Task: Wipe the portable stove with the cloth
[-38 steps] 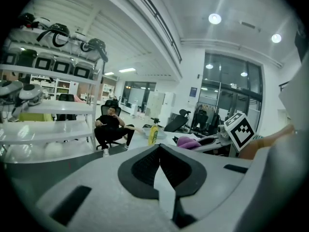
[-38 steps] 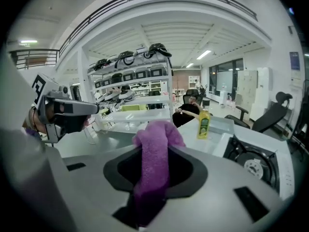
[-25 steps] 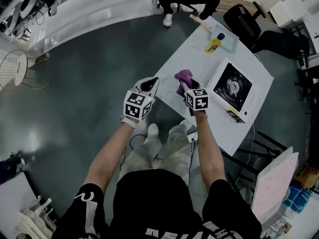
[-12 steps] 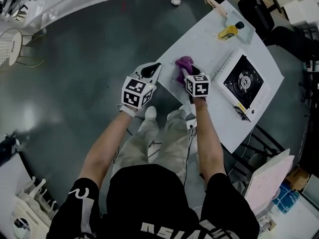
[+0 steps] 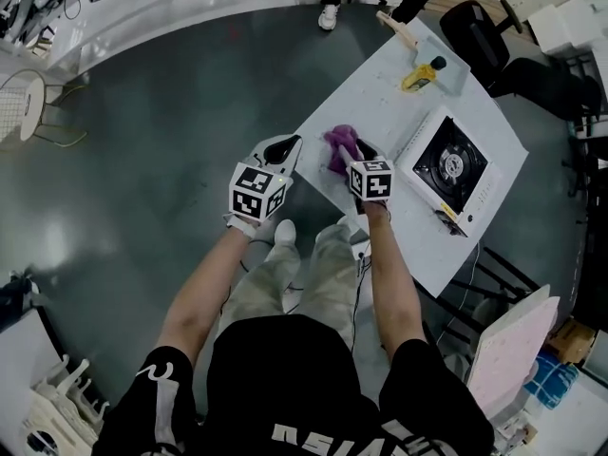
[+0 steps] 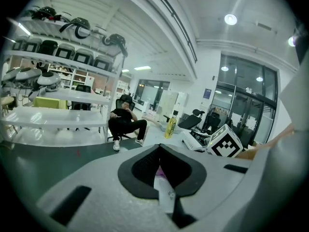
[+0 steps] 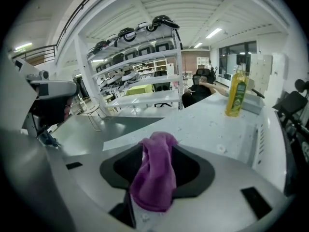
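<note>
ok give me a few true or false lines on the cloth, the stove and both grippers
1. The cloth is purple. True.
2. The cloth lies on the stove. False: it sits between the jaws of the right gripper, which have just been opening, near the table's near edge and apart from the stove.
3. The left gripper holds the yellow bottle. False: it holds nothing, and the bottle stands at the far end of the table.
4. The stove rests on the white table. True.
</note>
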A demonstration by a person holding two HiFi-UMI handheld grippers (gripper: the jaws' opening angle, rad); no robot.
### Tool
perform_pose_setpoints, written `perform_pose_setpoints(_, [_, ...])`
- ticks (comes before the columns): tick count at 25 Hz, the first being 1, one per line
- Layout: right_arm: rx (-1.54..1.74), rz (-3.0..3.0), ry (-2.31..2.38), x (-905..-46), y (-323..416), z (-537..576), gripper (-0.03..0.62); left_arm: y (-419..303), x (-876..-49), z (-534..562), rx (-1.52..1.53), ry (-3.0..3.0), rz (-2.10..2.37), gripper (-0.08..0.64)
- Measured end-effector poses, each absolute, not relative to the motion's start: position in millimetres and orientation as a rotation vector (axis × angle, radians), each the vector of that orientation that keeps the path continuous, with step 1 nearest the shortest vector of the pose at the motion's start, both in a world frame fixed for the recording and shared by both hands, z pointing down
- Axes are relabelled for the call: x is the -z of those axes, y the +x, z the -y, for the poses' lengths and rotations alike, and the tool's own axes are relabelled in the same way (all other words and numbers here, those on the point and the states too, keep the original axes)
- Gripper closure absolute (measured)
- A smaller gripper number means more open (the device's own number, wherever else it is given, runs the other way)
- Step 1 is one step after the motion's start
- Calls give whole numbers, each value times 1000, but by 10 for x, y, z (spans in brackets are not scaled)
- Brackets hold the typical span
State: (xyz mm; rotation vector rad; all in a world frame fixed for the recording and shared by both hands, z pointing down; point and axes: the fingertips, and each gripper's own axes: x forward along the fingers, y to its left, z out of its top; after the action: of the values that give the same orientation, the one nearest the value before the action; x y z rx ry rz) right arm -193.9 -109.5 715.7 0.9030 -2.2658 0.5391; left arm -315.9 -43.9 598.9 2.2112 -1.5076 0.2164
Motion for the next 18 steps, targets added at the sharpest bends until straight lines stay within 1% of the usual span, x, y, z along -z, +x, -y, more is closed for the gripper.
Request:
perform_pose_setpoints(4, [-524,2294,999,-6638,-1700,1004,426,-3016,-5648,425,-207,2260,1483,554])
perform_pose_setpoints(8, [-477,2317,1126,-6056,-1276,955,433,-2756,-5315,395,-174,2310,1438,554])
perform_pose_setpoints(12, [-447,2309,1277,-5625,-768,884,500,-2468,-5094,414,-144,2366,1379,554])
perform_pose_setpoints(14, [-436,2299,1352,-5460,-494,826,560,-2291,-5004,457,-145,2408,1340,554])
perform_pose_setpoints(18, [-439,2265,1499,-5212,61,660,578,-1856,-4799,556,-165,2512,1231,554])
